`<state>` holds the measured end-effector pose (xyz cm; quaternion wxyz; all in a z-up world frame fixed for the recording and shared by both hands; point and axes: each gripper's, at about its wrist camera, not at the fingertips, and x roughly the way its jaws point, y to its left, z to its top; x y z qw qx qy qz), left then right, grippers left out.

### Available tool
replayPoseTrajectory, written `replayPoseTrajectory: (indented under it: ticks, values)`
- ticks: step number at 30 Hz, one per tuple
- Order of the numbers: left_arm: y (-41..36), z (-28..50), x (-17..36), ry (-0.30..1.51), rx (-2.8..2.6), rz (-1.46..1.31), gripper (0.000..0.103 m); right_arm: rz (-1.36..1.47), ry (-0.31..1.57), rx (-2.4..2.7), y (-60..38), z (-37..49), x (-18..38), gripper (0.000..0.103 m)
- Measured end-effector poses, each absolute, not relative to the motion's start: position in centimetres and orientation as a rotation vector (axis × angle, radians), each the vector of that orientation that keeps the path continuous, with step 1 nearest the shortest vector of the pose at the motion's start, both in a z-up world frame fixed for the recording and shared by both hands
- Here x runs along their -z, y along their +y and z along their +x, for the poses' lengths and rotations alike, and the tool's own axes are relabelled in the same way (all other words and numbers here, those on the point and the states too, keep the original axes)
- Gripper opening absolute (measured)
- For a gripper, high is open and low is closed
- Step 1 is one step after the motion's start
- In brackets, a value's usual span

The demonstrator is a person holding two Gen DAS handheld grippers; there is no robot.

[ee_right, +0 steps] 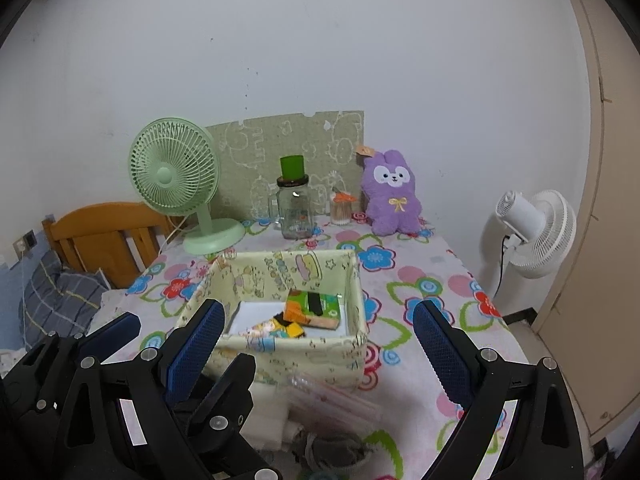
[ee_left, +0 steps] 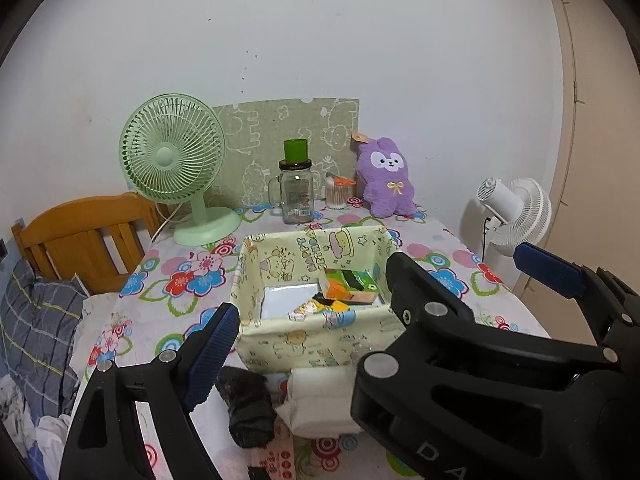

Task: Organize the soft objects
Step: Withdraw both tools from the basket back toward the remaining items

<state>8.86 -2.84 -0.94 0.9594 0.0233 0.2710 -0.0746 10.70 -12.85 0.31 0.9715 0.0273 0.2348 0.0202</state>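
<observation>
A yellow cartoon-print fabric box (ee_left: pixel 312 344) stands mid-table and holds a green and orange packet (ee_left: pixel 348 284) with other small colourful items. In front of it lie a dark grey rolled sock (ee_left: pixel 248 408) and a white folded cloth (ee_left: pixel 320 408). A purple bunny plush (ee_left: pixel 386 178) leans against the back wall. My left gripper (ee_left: pixel 320 320) is open above the sock and cloth, its right finger hidden behind the right gripper (ee_left: pixel 460 258). In the right wrist view my right gripper (ee_right: pixel 320 308) is open and frames the box (ee_right: pixel 280 344), with nothing between its pads.
A green desk fan (ee_left: pixel 172 164), a glass jar mug with a green lid (ee_left: pixel 296 196) and a cotton-swab holder (ee_left: pixel 338 192) line the back. A white fan (ee_left: pixel 516 212) stands off the table's right side, a wooden headboard (ee_left: pixel 80 236) on the left. A clear plastic bag (ee_right: pixel 336 400) lies near the front.
</observation>
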Motion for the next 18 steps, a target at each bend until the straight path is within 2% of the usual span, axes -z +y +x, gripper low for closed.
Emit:
replayPoseTrajectory:
  ticks: [18]
  values:
    - [-3.9,5.3,4.6,0.558,0.152,0.06,0.089,0.057,0.455,-0.004,-14.1,6.6,3.4,0.097]
